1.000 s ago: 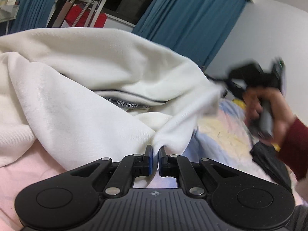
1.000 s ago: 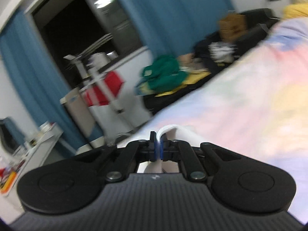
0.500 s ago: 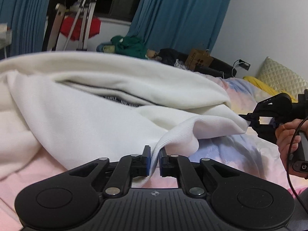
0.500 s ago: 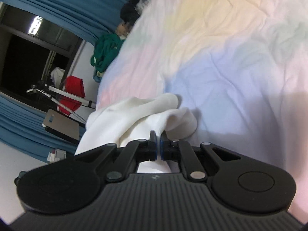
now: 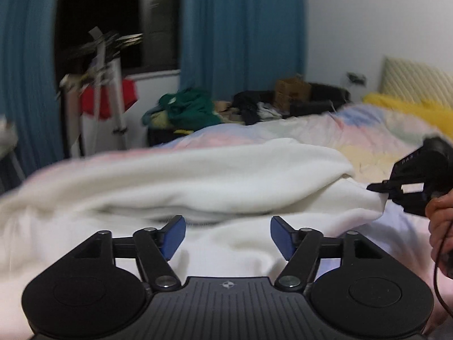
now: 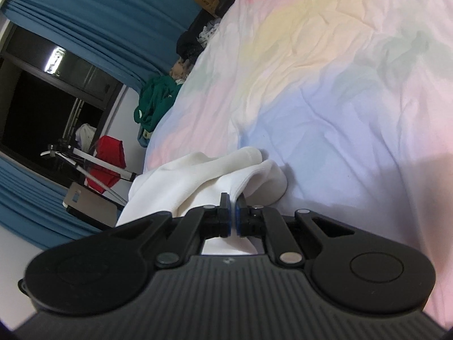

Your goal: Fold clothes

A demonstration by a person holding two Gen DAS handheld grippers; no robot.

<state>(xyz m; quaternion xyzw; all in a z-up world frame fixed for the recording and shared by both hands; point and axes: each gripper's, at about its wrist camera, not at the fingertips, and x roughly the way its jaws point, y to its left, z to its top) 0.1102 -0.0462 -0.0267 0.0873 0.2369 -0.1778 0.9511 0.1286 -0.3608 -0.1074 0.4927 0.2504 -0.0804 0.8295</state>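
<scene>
Your left gripper (image 5: 228, 236) has its two blue pads spread wide apart, and nothing is between them. It sits just over the white garment (image 5: 198, 175), which lies in soft folds across the bed (image 5: 368, 138). Your right gripper (image 6: 232, 217) has its pads pressed together on a fold of the same white garment (image 6: 198, 175). From the left camera you can see your right gripper (image 5: 407, 195) at the right side, holding one end of the cloth, with your right hand (image 5: 440, 221) behind it. The cloth lies near the edge of the bed, on a sheet of pink, yellow and blue patches. Past the far edge of the bed there is a green pile of clothes (image 5: 189, 110), a cardboard box (image 5: 291, 90), blue curtains (image 5: 240, 28) and a red cloth (image 6: 109, 158) on a rack.
</scene>
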